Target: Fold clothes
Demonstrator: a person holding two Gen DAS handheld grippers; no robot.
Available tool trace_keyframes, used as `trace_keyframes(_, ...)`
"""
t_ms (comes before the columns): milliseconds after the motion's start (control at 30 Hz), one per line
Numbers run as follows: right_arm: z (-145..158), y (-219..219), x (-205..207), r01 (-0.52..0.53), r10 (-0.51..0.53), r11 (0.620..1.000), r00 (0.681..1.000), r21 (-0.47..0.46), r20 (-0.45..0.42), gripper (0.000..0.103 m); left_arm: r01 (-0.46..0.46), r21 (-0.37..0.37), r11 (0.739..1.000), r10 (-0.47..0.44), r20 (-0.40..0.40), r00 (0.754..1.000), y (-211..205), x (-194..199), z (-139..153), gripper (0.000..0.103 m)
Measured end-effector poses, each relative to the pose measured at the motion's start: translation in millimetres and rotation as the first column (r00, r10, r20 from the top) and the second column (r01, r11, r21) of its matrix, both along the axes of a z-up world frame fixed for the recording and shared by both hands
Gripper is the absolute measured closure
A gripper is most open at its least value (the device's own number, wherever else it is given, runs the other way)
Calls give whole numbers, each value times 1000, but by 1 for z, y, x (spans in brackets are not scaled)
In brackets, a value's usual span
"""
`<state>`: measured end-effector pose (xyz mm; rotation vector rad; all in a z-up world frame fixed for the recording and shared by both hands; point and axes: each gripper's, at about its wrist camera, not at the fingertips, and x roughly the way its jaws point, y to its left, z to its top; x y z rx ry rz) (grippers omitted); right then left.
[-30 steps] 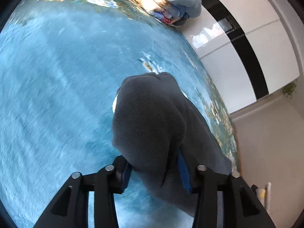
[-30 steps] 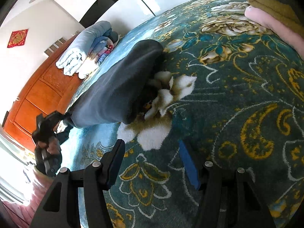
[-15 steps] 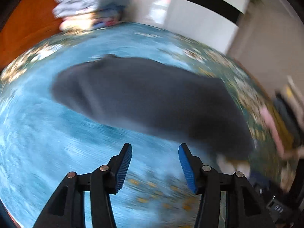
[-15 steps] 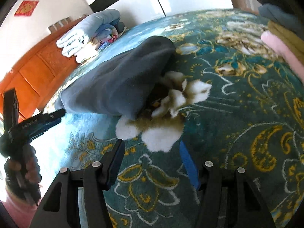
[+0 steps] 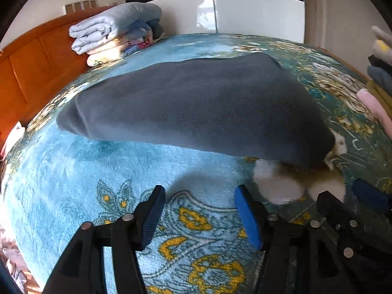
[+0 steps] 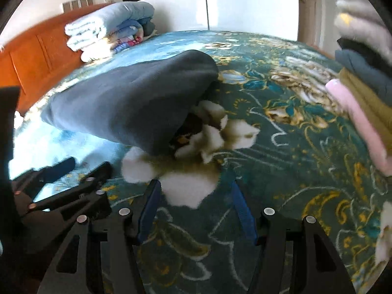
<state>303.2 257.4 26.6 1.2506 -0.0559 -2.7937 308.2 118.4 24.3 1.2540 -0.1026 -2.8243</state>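
A dark grey fleece garment [image 5: 196,112] lies folded in a long flat shape on the teal floral bedspread [image 5: 73,171]. The same grey garment [image 6: 132,105] fills the left middle of the right wrist view. My left gripper [image 5: 199,193] hovers open in front of the garment's near edge, holding nothing. Beside it, my right gripper [image 6: 193,191] is open too, over a white flower in the pattern near the garment's right end. The right gripper's fingers [image 5: 367,196] show at the left wrist view's lower right.
A stack of folded clothes [image 6: 362,93] in pink, mustard, blue and grey sits at the right. Folded quilts [image 5: 115,29] are piled against the orange wooden headboard [image 5: 29,68] at the back left. White wardrobe doors [image 5: 257,12] stand behind the bed.
My left gripper let go of the grey garment, swung round and pulled back to its near edge. The right gripper turned to sit beside the left one. The garment now lies flat.
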Motion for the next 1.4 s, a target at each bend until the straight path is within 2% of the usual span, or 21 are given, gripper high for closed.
trace_keyframes(133,-4,1,-2,7,-7,1000,1000,12,2,41,-56,-2,998,56,9,998,-6,-4,-5,17)
trace_keyframes(267,-6,0,-2,3,-3,1000,1000,11,-3,37,-103,31,994,102,31,994,-13,-13,-13,1)
trace_keyframes(300,-6,0,-1,-2,2,1000,1000,3,-5,35,-106,42,993,105,34,994,-14,-13,-13,0)
trace_keyframes(433,-6,1,1,-34,33,999,999,-43,-9,24,-116,87,989,113,43,993,-20,-16,-16,0)
trace_keyframes(700,-5,-2,3,-39,39,998,999,-46,-6,21,-124,145,982,118,50,992,-29,-17,-19,0)
trace_keyframes(867,-4,-2,5,-30,30,999,999,-27,-14,20,-124,138,983,119,48,992,-34,-12,-18,0)
trace_keyframes(1033,-3,4,4,15,-15,1000,1000,-15,-24,9,-137,109,985,133,44,990,-33,-4,-16,0)
trace_keyframes(1400,-5,3,0,-2,2,1000,1000,-14,-9,7,-159,119,980,154,48,987,-40,-1,-18,0)
